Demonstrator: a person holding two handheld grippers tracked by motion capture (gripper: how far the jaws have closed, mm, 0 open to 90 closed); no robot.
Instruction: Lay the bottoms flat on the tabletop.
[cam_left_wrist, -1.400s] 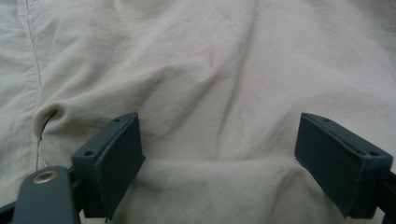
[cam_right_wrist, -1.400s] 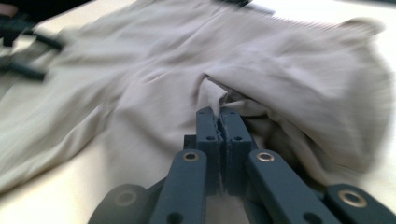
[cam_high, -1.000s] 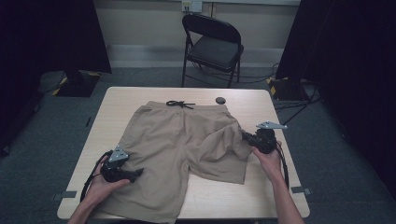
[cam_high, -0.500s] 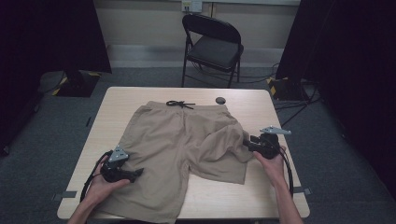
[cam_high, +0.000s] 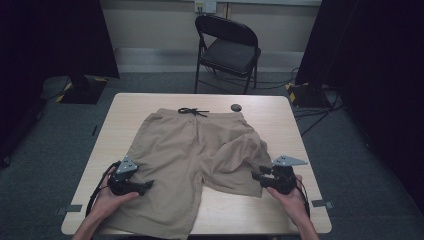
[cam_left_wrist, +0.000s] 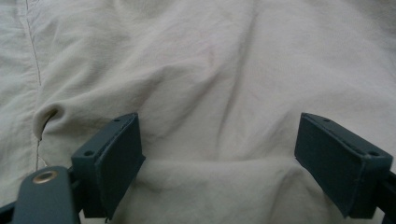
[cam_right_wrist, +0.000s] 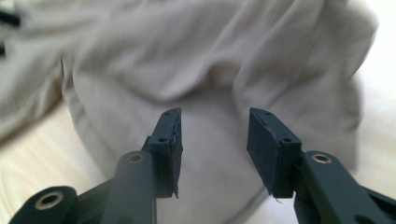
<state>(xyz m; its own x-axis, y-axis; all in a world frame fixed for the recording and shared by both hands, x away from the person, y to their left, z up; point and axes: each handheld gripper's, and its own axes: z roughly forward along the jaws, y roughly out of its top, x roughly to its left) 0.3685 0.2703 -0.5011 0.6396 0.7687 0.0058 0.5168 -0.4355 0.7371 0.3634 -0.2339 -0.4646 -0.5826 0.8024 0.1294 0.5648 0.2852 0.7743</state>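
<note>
Your left gripper (cam_high: 145, 186) holds the same spot on the left leg of the khaki shorts (cam_high: 195, 150) as a second ago; its jaws stand wide apart over a fold of cloth, nothing pinched. Your right gripper (cam_high: 256, 176) has pulled back from the rumpled right leg toward the table's (cam_high: 280, 115) near edge and now sits just at the hem, jaws partly open, gripping nothing. My reading: that leg is released, still creased, and needs another pull before the shorts lie flat.

Count, left to right: one pair of shorts spread mid-table, one black drawstring (cam_high: 191, 112) at the waistband, one small dark round object (cam_high: 236, 107) beside it, one folding chair (cam_high: 227, 47) beyond, two grippers.
</note>
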